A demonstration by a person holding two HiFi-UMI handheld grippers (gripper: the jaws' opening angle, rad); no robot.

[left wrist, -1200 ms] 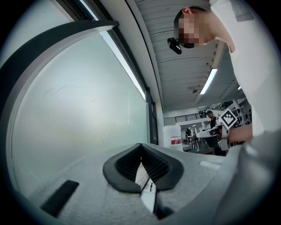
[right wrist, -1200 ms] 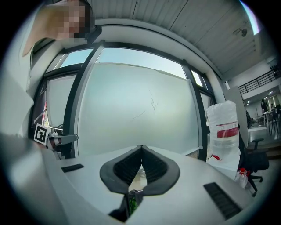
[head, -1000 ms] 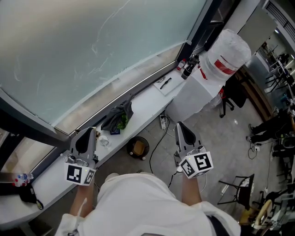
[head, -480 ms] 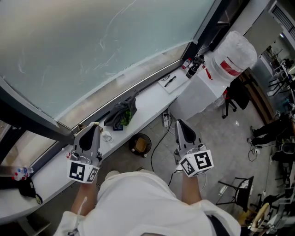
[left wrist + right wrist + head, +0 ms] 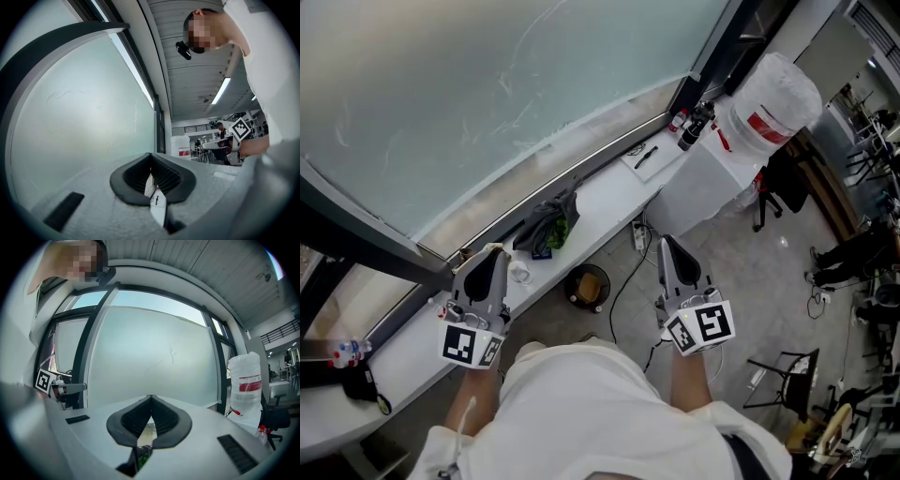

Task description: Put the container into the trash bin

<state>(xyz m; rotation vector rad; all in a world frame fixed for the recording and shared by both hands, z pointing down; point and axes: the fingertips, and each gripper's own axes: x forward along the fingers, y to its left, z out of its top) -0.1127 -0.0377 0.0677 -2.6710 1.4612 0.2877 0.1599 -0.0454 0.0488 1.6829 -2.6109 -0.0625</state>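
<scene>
Small clear container (image 5: 518,274) on white table (image 5: 609,211), near dark round trash bin (image 5: 570,285). Left gripper (image 5: 492,251), right gripper (image 5: 667,244): jaws closed, empty.

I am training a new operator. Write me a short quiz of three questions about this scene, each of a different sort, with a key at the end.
1. True or false: the right gripper is shut on the small clear container.
2. Where does the round trash bin stand? A) on the white ledge; B) on the floor next to the ledge; C) between the right gripper's jaws.
3. Fill the gap: the jaws of the left gripper are ____, with nothing between them.

Key
1. False: its jaws are together and empty; the container lies on the ledge.
2. B.
3. Together (shut).
</scene>
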